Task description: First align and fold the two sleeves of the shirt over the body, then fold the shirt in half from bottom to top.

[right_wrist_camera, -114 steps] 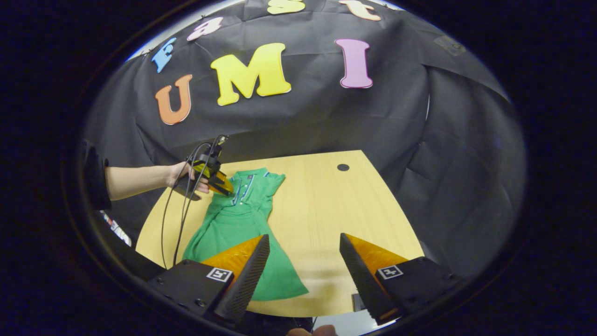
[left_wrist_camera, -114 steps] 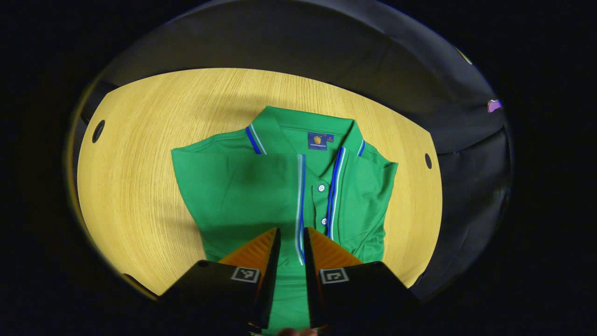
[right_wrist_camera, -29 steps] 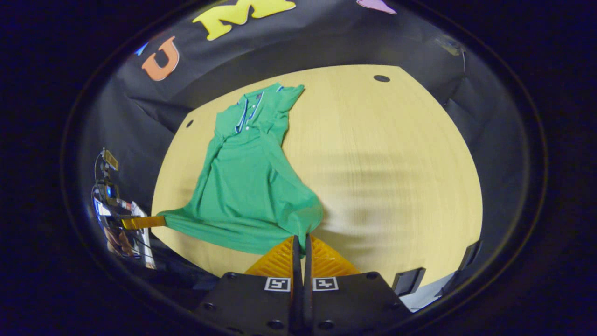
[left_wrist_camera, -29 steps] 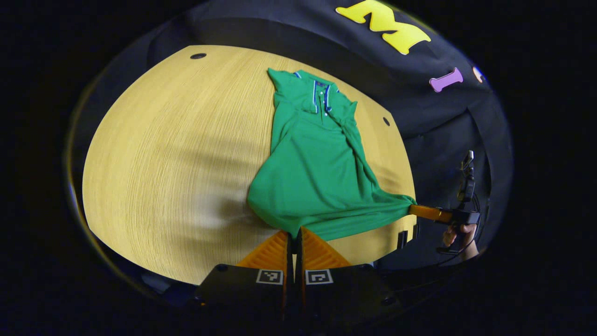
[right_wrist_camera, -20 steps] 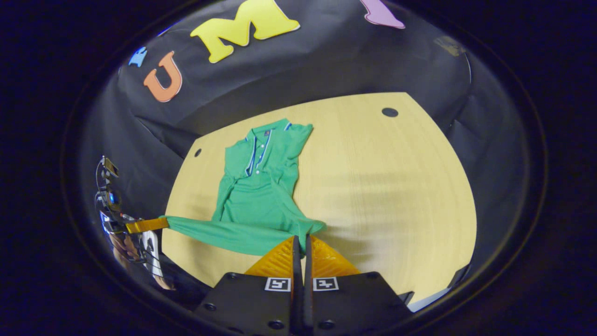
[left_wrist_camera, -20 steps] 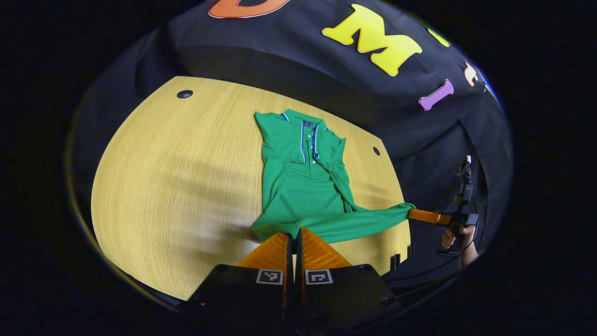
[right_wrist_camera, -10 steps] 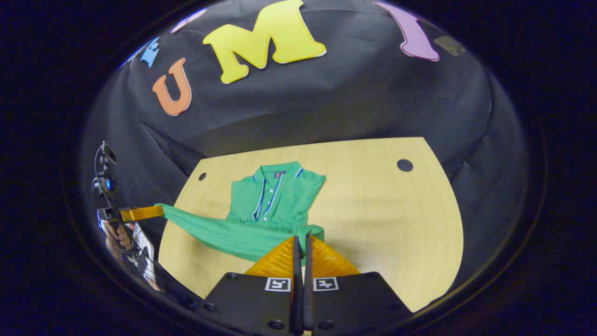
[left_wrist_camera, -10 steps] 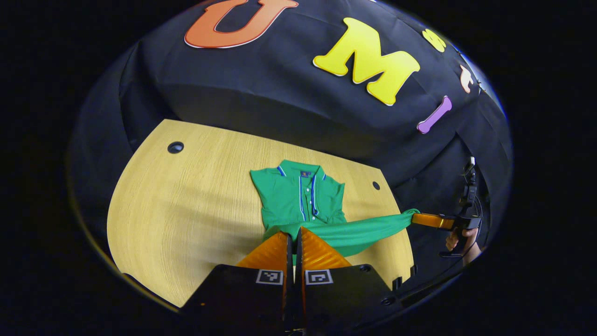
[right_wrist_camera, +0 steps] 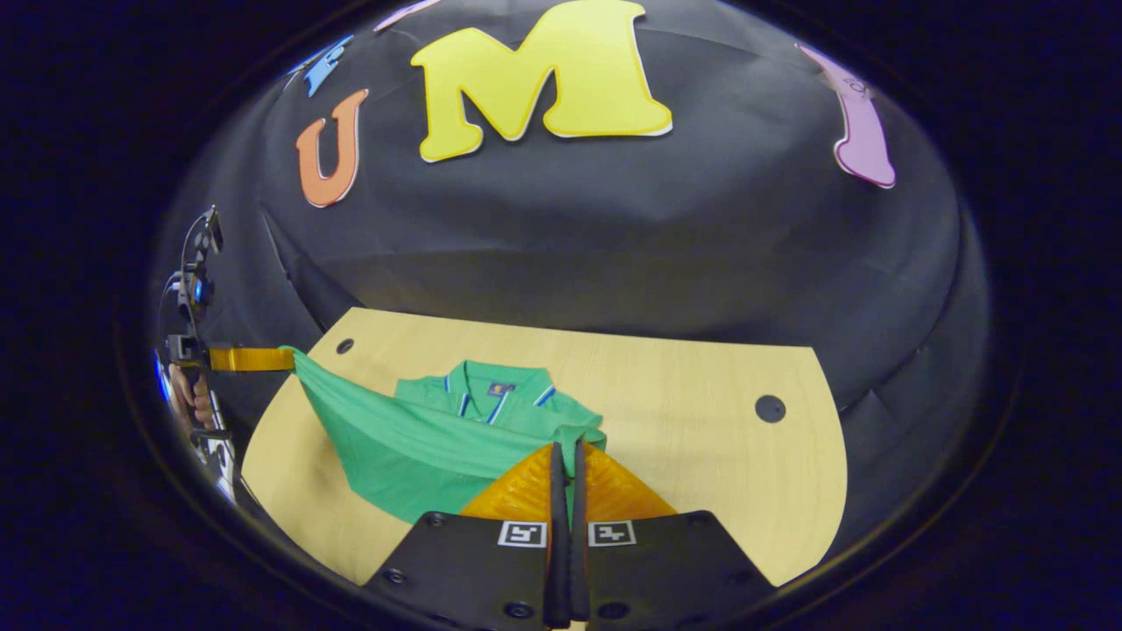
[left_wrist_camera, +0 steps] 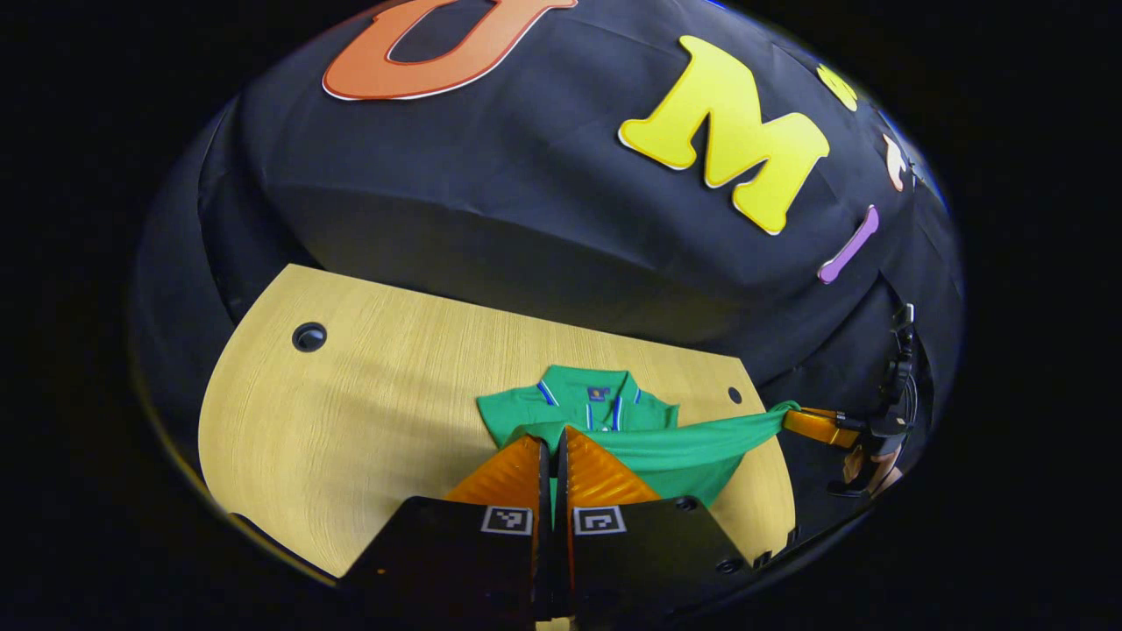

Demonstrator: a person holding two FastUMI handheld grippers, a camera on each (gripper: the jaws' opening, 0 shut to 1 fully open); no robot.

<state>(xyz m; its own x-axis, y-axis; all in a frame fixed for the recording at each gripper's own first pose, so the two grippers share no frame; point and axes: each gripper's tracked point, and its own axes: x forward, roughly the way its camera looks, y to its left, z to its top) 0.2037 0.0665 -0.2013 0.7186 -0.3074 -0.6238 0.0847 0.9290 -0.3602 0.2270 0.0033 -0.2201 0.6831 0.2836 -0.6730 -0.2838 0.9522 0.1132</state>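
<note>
Hem hangs stretched between my left gripper and right gripper, jaws clamped on its corners, collar just above centre frame on the worktop.

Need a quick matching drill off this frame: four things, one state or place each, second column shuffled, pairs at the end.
Things:
1. left gripper
2. shirt collar
3. shirt hem
4. table

States or places:
A. lies flat at the far side of the shirt
B. lifted off the table, stretched between the two grippers
C. shut on one bottom corner of the shirt
D. light wood, with round holes near its edge

Pairs: 1-C, 2-A, 3-B, 4-D
</note>
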